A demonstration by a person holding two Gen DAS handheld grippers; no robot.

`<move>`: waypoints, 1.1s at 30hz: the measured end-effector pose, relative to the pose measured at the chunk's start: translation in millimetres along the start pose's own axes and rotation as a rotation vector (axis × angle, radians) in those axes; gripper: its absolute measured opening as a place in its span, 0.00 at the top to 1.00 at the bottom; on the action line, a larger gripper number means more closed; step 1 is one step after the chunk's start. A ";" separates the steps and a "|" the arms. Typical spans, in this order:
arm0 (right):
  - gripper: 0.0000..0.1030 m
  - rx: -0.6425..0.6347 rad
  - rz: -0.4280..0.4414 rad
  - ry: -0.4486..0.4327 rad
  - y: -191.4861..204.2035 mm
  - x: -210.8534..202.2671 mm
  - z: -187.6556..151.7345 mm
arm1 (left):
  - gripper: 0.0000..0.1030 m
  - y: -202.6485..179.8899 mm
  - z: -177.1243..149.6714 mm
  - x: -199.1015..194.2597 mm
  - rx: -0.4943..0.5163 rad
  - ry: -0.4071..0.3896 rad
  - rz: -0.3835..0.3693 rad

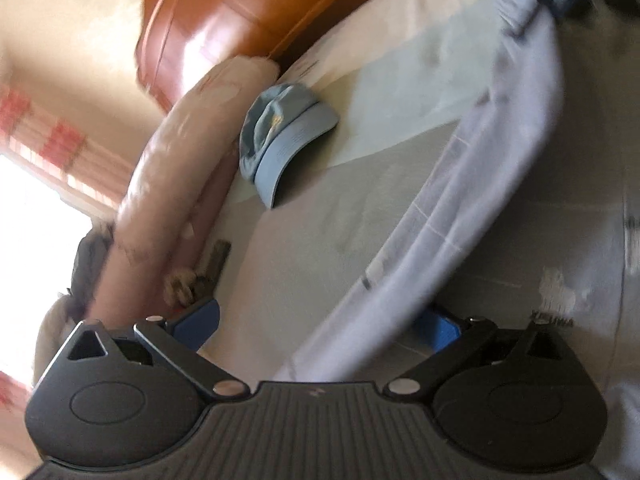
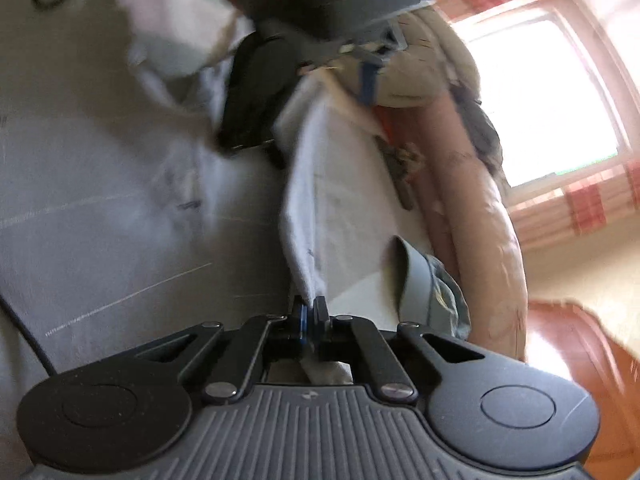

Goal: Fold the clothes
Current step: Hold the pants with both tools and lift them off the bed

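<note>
A pale lavender garment (image 1: pixel 472 184) hangs stretched in the air over the bed, its edge running from my left gripper (image 1: pixel 320 328) up to the top right. My left gripper's blue pads (image 1: pixel 200 324) stand wide apart, and the cloth passes between them without being pinched. In the right wrist view the same garment (image 2: pixel 304 208) runs as a taut strip from my right gripper (image 2: pixel 310 312), which is shut on its edge, up to the other gripper (image 2: pixel 260 92) at the top.
A blue cap (image 1: pixel 280 140) lies on the light bed sheet (image 1: pixel 320 240); it also shows in the right wrist view (image 2: pixel 424 288). A pink rolled quilt (image 1: pixel 172 184) lies along the bed's far side. A wooden headboard (image 1: pixel 240 8) and a bright window (image 2: pixel 540 100) stand beyond.
</note>
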State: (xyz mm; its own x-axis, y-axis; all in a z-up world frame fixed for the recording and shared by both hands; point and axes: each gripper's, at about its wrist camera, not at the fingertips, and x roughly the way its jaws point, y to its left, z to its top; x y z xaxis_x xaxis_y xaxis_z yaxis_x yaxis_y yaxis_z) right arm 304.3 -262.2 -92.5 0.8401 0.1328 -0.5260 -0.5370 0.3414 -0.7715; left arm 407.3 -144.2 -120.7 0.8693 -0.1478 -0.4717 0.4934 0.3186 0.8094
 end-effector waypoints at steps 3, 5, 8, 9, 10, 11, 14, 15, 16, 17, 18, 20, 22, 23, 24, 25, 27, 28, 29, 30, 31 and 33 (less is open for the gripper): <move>0.97 0.048 0.015 -0.011 -7.7 -5.9 -1.3 | 0.01 -7.7 2.2 -1.9 0.119 -0.019 0.051; 0.97 0.056 0.018 -0.010 -8.2 -7.8 -3.6 | 0.01 -10.9 -0.8 -2.6 0.185 -0.020 0.091; 0.97 0.069 0.030 -0.006 -5.4 -7.9 -7.0 | 0.01 -13.4 -10.2 -1.2 0.269 -0.012 0.145; 0.97 0.074 0.036 -0.005 -4.6 -8.2 -7.9 | 0.02 -14.0 -15.1 0.6 0.295 -0.010 0.163; 0.97 0.080 0.042 -0.004 -4.0 -7.7 -9.1 | 0.02 -13.9 -18.7 2.3 0.305 -0.010 0.172; 0.97 0.085 0.048 -0.003 -2.9 -7.0 -9.7 | 0.02 -13.4 -22.0 4.0 0.311 -0.011 0.179; 0.97 0.100 0.063 0.000 0.1 -4.3 -11.1 | 0.08 -10.0 -25.5 9.5 0.279 -0.009 0.155; 0.97 0.103 0.066 0.001 0.8 -3.4 -11.2 | 0.21 -10.5 -25.5 11.2 0.272 -0.002 0.138; 0.97 0.105 0.069 0.002 1.5 -2.6 -11.2 | 0.31 -11.8 -25.6 12.6 0.270 0.004 0.120; 0.97 0.104 0.073 0.003 2.2 -1.6 -11.2 | 0.51 -16.3 -26.3 12.5 0.289 0.008 0.093; 0.96 0.104 0.076 0.004 2.7 -0.6 -11.1 | 0.67 -21.4 -27.1 12.3 0.311 0.012 0.071; 0.97 0.103 0.082 0.007 3.9 0.9 -11.1 | 0.86 -34.1 -28.5 12.1 0.359 0.019 0.063; 0.97 0.106 0.087 0.013 4.8 1.6 -11.5 | 0.98 -39.4 -28.2 13.2 0.349 0.037 0.053; 0.97 0.107 0.091 0.016 5.2 2.3 -11.6 | 1.00 -39.8 -28.7 12.4 0.345 0.039 0.055; 0.97 0.108 0.091 0.017 5.8 2.5 -12.0 | 1.00 -39.5 -28.8 11.3 0.339 0.040 0.056; 0.97 0.106 0.084 0.019 6.5 2.6 -12.4 | 1.00 -36.8 -27.4 9.1 0.325 0.041 0.053; 0.97 0.105 0.071 0.025 6.0 2.9 -13.1 | 1.00 -31.5 -24.8 1.8 0.312 0.036 0.060; 0.97 0.112 0.067 0.025 4.6 2.5 -13.4 | 1.00 -28.9 -23.5 -2.7 0.311 0.032 0.067; 0.97 0.120 0.064 0.026 2.6 1.7 -13.7 | 1.00 -26.1 -22.1 -7.5 0.308 0.029 0.074; 0.97 0.127 0.055 0.026 0.4 0.3 -13.8 | 1.00 -21.9 -20.4 -12.8 0.300 0.027 0.076; 0.97 0.130 0.045 0.024 -1.3 -1.2 -13.8 | 1.00 -17.3 -18.9 -18.4 0.286 0.027 0.074; 0.97 0.141 0.033 0.024 -4.7 -5.4 -13.5 | 1.00 -10.8 -15.9 -30.2 0.263 0.028 0.066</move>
State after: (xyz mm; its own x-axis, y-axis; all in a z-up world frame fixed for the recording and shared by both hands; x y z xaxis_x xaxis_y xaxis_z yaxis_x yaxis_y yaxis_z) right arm 301.3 -277.1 -90.9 0.8189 0.1245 -0.5603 -0.5471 0.4643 -0.6965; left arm 375.3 -128.3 -120.8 0.9004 -0.1079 -0.4214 0.4299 0.0724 0.9000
